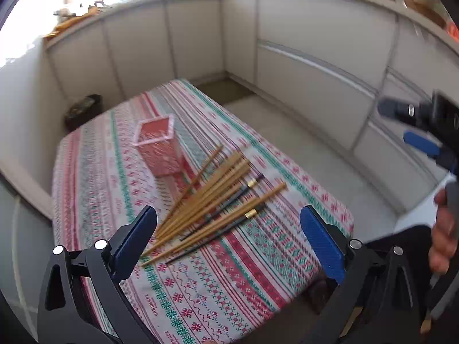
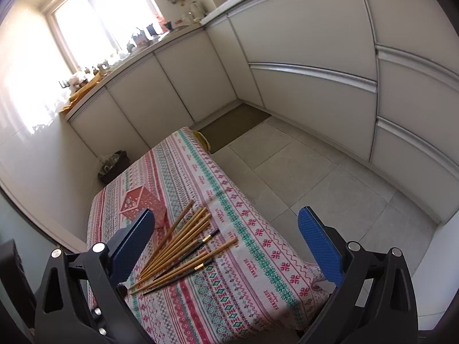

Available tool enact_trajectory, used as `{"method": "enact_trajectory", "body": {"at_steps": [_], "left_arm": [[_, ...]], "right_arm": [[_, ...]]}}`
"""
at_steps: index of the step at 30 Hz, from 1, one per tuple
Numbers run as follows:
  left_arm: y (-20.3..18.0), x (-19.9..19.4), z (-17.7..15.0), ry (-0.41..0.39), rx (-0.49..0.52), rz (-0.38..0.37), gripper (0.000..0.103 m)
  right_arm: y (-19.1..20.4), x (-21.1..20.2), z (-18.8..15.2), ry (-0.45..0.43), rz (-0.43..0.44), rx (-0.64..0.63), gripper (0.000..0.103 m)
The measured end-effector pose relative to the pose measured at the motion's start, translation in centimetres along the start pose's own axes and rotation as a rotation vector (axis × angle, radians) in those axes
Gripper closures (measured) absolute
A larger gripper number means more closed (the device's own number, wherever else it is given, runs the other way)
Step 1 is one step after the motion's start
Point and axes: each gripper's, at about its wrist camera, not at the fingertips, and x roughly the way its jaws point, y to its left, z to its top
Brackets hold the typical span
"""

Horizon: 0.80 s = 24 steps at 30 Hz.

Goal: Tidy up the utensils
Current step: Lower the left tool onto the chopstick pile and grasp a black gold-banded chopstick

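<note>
Several wooden chopsticks (image 1: 206, 197) (image 2: 179, 243) lie fanned out on the patterned tablecloth, with two dark chopsticks (image 1: 229, 200) (image 2: 189, 252) among them. Behind them stands a pink square utensil holder (image 1: 159, 146) (image 2: 140, 203), upright and seemingly with nothing in it. My left gripper (image 1: 229, 235) hovers open above the near ends of the chopsticks, holding nothing. My right gripper (image 2: 226, 238) is also open, higher up and to the right of the pile. In the left wrist view the right gripper (image 1: 418, 132) shows at the right edge, held by a hand (image 1: 443, 238).
The small table (image 1: 258, 272) (image 2: 243, 286) with the red, green and white cloth stands in a kitchen corner. White cabinets (image 2: 287, 71) run along the back and right. A dark bin (image 2: 113, 166) (image 1: 83, 109) sits on the floor behind the table. Grey floor tiles (image 2: 315, 177) lie to the right.
</note>
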Motion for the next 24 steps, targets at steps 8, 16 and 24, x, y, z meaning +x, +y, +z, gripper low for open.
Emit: {"method": "enact_trajectory", "body": {"at_steps": [8,16,24], "left_arm": [[-4.5,9.7,-1.1,0.422,0.387,-0.378,0.007],[-2.8,15.0,0.6,0.514,0.338,-0.398,0.03],[-4.5,18.0,0.7,0.572,0.385,-0.356,0.058]], "right_arm": [[-4.2,7.5,0.8,0.146,0.013,0.11,0.006],[-5.8,10.3,1.0,0.265,0.115,0.194,0.006],[-6.6,12.0,1.1,0.339,0.171,0.267,0.006]]}}
